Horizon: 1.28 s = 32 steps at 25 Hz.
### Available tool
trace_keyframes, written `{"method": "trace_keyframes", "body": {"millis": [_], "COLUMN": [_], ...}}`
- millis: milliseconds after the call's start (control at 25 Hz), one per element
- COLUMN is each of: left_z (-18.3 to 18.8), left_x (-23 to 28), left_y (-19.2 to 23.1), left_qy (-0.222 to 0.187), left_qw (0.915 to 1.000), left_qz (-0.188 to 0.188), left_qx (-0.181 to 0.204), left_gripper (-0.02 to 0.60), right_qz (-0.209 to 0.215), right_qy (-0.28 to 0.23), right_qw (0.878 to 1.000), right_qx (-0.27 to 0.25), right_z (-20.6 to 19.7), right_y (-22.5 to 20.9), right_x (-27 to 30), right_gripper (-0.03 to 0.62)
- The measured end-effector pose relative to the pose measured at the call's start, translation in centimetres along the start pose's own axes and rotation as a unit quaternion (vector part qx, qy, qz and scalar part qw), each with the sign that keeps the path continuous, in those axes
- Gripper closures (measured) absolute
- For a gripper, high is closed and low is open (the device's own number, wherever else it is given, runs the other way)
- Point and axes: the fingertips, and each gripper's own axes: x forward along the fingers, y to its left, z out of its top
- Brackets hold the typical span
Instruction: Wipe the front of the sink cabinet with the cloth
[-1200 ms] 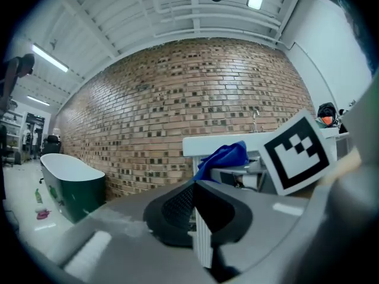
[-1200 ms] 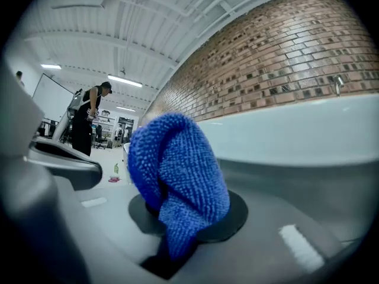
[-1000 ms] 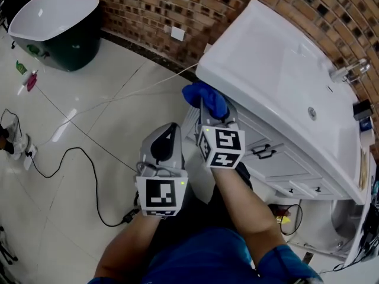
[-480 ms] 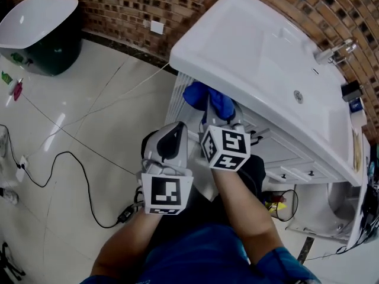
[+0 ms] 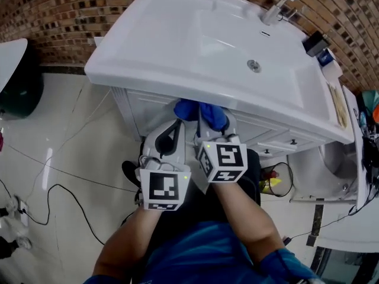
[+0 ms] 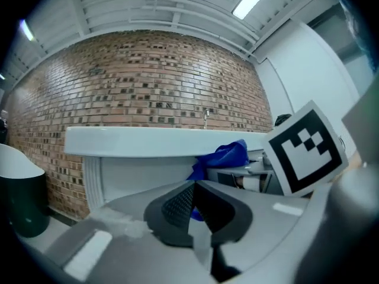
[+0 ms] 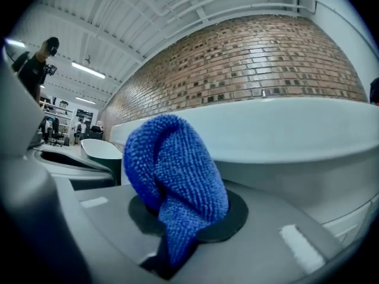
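Observation:
My right gripper [image 5: 208,120] is shut on a bunched blue cloth [image 5: 201,112], which fills the middle of the right gripper view as a blue cloth [image 7: 174,185]. The cloth sits just under the overhanging rim of the white sink top [image 5: 177,46], at the white cabinet front [image 5: 145,108]; whether it touches the panel I cannot tell. My left gripper [image 5: 172,136] is beside it on the left, a little lower, jaws together and holding nothing. In the left gripper view the left gripper [image 6: 192,209] points at the cabinet front [image 6: 142,176], with the cloth [image 6: 222,157] showing to its right.
A brick wall [image 5: 53,16] stands behind the sink. A tap [image 5: 278,7] rises at the back of the basin. A dark green tub [image 5: 15,81] stands at the left. Black cables [image 5: 65,188] lie on the tiled floor. Drawer handles [image 5: 266,152] show on the right of the cabinet.
The head view has swung round to face the sink squarely. Both grippers and the cloth now sit under the middle of the sink rim instead of at its left corner.

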Motion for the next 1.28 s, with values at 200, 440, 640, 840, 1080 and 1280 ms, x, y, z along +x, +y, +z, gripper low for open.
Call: {"method": "trace_keyframes", "body": {"millis": [200,440,640,840,1080,1280], "left_z": [0.6,0.7,0.7,0.7,-0.1,-0.5], "left_x": [3.8,6.9,8.6,9.7,10.3,10.5], "left_y": [-5.9,-12.4,-16.6,-20.5,-22.8,-23.3], "left_qy": [-0.001,0.001,0.004,0.007,0.02,0.024], "left_qw": [0.9983,0.9929,0.9884,0.9829,0.9783,0.9779], "left_qz": [-0.059,-0.118,-0.151,-0.184,-0.206,-0.208], "left_qx": [0.005,0.011,0.01,0.013,0.014,0.012], "left_gripper": [0.578,0.578,0.578,0.578,0.578,0.578], "right_qz": [-0.046,-0.119,-0.187,-0.249,-0.303,-0.311], "right_qy": [0.007,0.018,0.024,0.03,0.048,0.058], "right_qw": [0.999,0.993,0.982,0.968,0.952,0.949], "right_qx": [-0.005,-0.008,0.0,0.006,0.012,0.01], "right_z": [-0.6,-1.7,-2.5,-3.2,-4.6,-5.4], "right_y": [-6.7,-15.9,-23.1,-29.4,-34.4,-35.8], "right_x": [-3.7,-8.5,-12.5,-16.3,-19.2,-19.5], "right_gripper": [0.526,0.526,0.526,0.526,0.526,0.526]}}
